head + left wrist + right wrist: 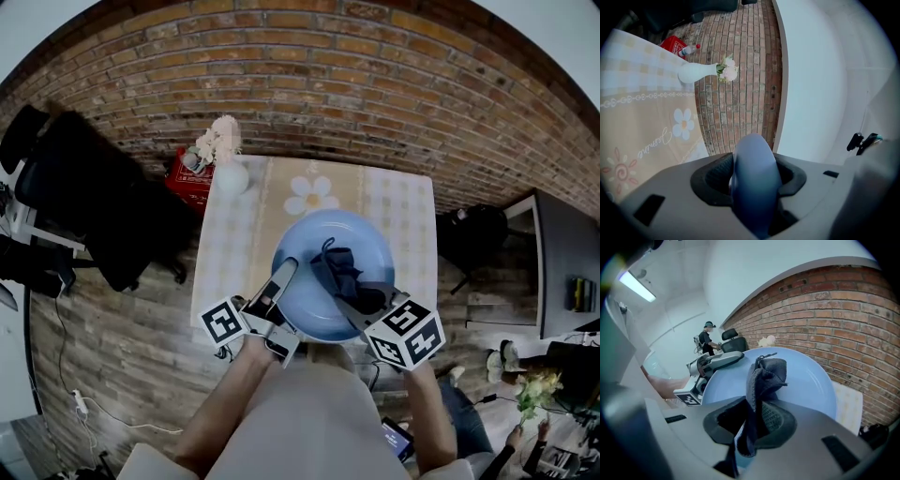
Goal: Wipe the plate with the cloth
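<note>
A light blue plate (314, 239) is held up over the table, tilted toward me. My left gripper (281, 281) is shut on its left rim; in the left gripper view the plate's edge (754, 183) stands edge-on between the jaws. My right gripper (361, 298) is shut on a dark blue cloth (342, 272), which rests bunched on the plate's face. In the right gripper view the cloth (764, 380) rises from the jaws against the plate (806, 380), and the left gripper (715, 362) shows at the plate's far rim.
The table (412, 225) has a checked beige cloth with a daisy print (311, 195). A white vase with pale flowers (230, 169) stands at its far left corner. A red box (187, 173) and a black chair (94, 197) sit left of the table, a brick wall behind.
</note>
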Motion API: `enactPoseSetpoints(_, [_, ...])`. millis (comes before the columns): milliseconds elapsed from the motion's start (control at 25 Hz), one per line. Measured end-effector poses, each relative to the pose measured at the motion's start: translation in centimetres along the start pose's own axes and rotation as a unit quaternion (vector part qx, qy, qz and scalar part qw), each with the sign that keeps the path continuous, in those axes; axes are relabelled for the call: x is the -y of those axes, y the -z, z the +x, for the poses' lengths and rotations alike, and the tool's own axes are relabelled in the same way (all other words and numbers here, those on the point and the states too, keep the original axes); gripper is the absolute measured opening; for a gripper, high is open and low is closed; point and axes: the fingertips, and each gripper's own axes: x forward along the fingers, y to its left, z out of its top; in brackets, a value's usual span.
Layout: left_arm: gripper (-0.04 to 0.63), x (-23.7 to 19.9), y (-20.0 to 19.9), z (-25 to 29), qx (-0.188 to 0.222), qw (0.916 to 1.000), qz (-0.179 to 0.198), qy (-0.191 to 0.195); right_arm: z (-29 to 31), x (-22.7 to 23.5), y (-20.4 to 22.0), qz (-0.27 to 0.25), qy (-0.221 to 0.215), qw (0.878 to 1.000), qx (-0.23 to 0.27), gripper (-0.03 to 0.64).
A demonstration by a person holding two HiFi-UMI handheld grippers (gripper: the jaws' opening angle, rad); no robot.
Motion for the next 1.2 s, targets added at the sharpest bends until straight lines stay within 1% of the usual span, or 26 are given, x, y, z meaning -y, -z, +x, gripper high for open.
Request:
enactPoseSetpoints(240, [0.199, 0.5, -0.1, 0.3, 0.0, 1.0, 0.008, 0.003, 0.1, -2.4, 0.5, -0.028, -0.026, 0.999, -0.015, 0.077])
enactPoseSetpoints(520, [0.199, 0.7, 0.3, 0.6, -0.005, 1.0, 0.007, 0.003, 0.1, -6.0, 1.0, -0.065, -0.08, 0.994, -0.03, 0.077])
enactPoseSetpoints(640, [0.199, 0.7, 0.4, 0.7, -0.006, 0.9999, 0.008, 0.004, -0.6, -6.5, 1.8, -0.077, -0.093, 0.992, -0.04, 0.077])
enactPoseSetpoints(920, [0.199, 1.4, 0.7, 1.3, -0.019, 0.9997, 0.01, 0.013, -1.9, -5.7, 2.6, -0.089, -0.093, 0.99, -0.062, 0.077])
enactPoseSetpoints(1200, [0.206, 1.5, 0.4, 1.7, -0.023, 0.9996, 0.008, 0.017, -2.8, -2.2, 3.4, -0.087, -0.05, 0.992, -0.08, 0.077])
